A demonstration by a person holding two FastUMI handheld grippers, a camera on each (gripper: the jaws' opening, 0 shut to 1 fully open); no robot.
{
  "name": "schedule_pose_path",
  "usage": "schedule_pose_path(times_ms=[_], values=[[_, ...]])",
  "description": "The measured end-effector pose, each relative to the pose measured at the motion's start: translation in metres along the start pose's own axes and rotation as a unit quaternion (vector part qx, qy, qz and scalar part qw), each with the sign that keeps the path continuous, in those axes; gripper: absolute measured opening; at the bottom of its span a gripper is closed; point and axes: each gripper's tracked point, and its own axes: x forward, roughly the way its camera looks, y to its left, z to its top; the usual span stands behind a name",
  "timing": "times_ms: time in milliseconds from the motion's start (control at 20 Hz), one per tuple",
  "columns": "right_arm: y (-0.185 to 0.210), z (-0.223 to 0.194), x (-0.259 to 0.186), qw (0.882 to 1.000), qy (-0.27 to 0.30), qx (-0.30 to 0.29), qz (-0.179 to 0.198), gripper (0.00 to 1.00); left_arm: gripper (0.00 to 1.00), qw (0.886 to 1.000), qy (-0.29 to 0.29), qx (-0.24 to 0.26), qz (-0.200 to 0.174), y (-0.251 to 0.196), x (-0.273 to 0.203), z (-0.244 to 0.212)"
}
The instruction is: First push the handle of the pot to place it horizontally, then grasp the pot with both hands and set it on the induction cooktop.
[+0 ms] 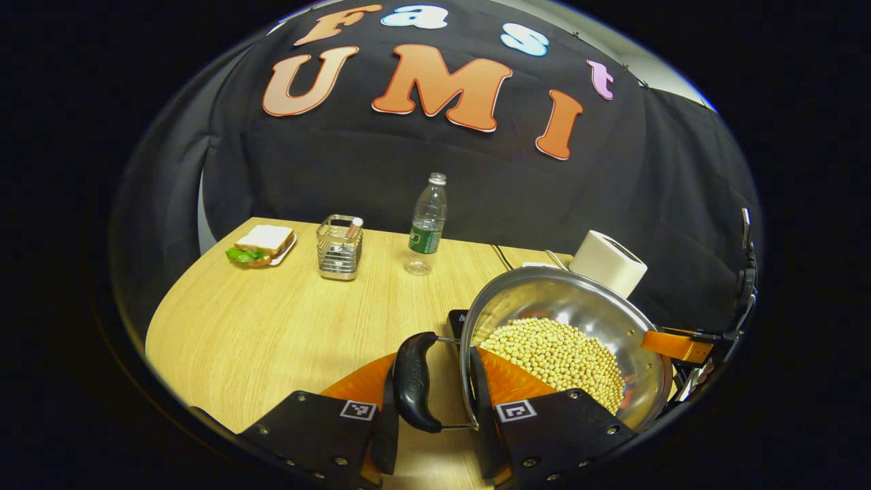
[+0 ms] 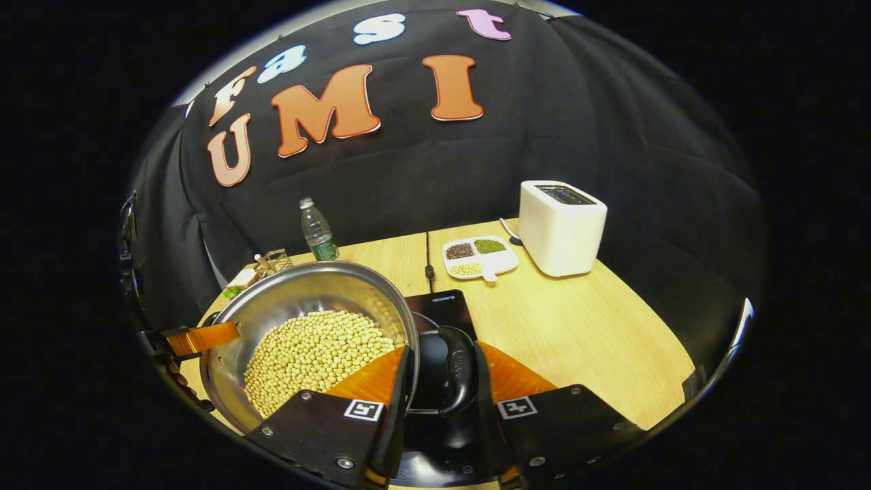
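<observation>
A steel pot (image 1: 544, 299) half full of yellow soybeans (image 1: 558, 357) hangs between my two grippers. My left gripper (image 1: 433, 366) is shut on its black left handle (image 1: 414, 382), one finger outside the handle and the other inside the rim. The right gripper's finger (image 1: 677, 346) shows at the pot's far side. In the right gripper view the pot (image 2: 299, 292) is at the left, and my right gripper (image 2: 442, 350) is shut on the black right handle (image 2: 454, 371) and rim in the same way. The black induction cooktop (image 2: 442, 306) lies under that handle; its corner (image 1: 456, 318) peeks out beside the pot.
A sandwich on a plate (image 1: 262, 246), a metal wire holder (image 1: 339, 248) and a water bottle (image 1: 427, 224) stand at the table's back left. A white toaster (image 2: 561, 228) and a divided dish of beans (image 2: 480, 257) sit at the back right. A black cable (image 2: 427, 255) runs to the cooktop.
</observation>
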Motion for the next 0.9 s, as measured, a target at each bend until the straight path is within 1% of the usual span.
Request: schedule_pose_path(times_ms=[250, 400, 800, 900], values=[[-0.023, -0.004, 0.008, 1.000, 0.009, 0.013, -0.006, 0.46, 0.48, 1.000, 0.010, 0.014, -0.006, -0.019, 0.021, -0.003], [-0.033, -0.005, 0.013, 1.000, 0.014, 0.016, -0.011, 0.46, 0.48, 1.000, 0.021, 0.013, -0.011, -0.025, 0.033, -0.011], [-0.034, -0.009, 0.025, 0.999, 0.031, 0.024, -0.008, 0.47, 0.48, 0.999, 0.046, 0.000, -0.006, -0.023, 0.054, -0.022], [-0.034, -0.009, 0.026, 0.999, 0.035, 0.028, -0.008, 0.47, 0.50, 0.999, 0.048, 0.008, -0.005, -0.023, 0.052, -0.022]])
